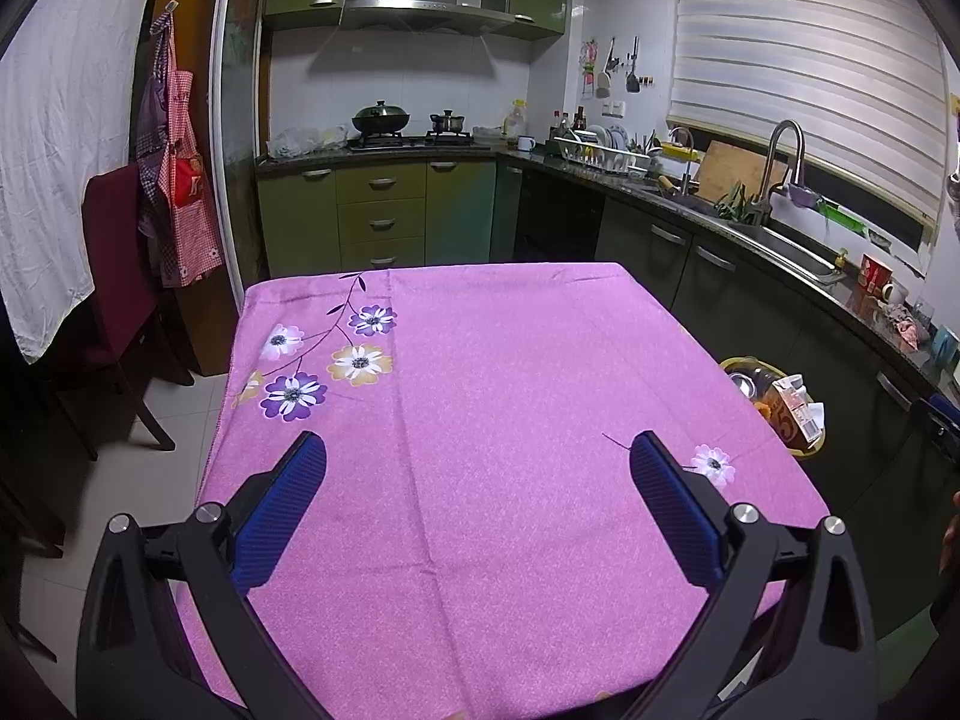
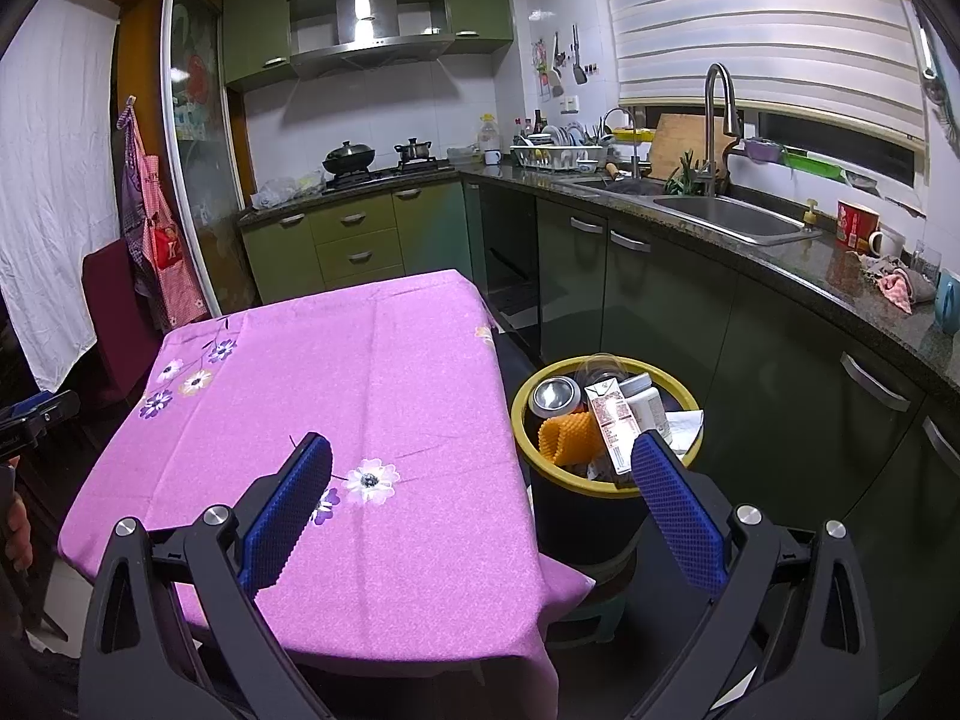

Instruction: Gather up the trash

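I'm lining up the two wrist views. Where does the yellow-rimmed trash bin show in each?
Left wrist: trash bin at right edge, partly hidden behind the table's corner.
Right wrist: trash bin right of centre, full, beside the table.
Shared landmark: pink floral tablecloth.

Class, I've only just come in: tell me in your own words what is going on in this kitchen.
A person is clearing trash with two handheld grippers. The left gripper and the right gripper are both open and hold nothing. The pink tablecloth has no trash on it. Beside the table, the yellow-rimmed bin already holds a can, a carton and an orange piece.
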Available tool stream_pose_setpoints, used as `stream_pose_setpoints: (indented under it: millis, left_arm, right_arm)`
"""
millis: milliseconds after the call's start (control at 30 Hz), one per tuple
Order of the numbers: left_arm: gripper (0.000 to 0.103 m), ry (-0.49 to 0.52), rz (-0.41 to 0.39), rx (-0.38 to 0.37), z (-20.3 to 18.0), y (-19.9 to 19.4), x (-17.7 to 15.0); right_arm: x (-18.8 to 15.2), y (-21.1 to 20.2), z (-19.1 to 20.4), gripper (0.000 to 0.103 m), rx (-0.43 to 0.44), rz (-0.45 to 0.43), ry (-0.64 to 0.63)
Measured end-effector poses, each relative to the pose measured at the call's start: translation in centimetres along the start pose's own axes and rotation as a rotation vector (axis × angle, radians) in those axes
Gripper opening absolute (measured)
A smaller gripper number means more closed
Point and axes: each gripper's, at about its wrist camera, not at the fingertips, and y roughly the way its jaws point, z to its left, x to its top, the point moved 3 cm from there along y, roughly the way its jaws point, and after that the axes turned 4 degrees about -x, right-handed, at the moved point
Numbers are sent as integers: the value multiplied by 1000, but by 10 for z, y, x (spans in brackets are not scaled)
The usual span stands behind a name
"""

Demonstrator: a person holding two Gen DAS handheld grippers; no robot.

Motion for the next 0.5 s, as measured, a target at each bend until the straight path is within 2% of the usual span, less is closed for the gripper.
stream_pose_setpoints:
  millis: [500]
  left_arm:
    - [97, 3, 7, -7, -1, 3, -2]
  right_arm:
    - [-3, 4, 1, 98, -2, 7, 2]
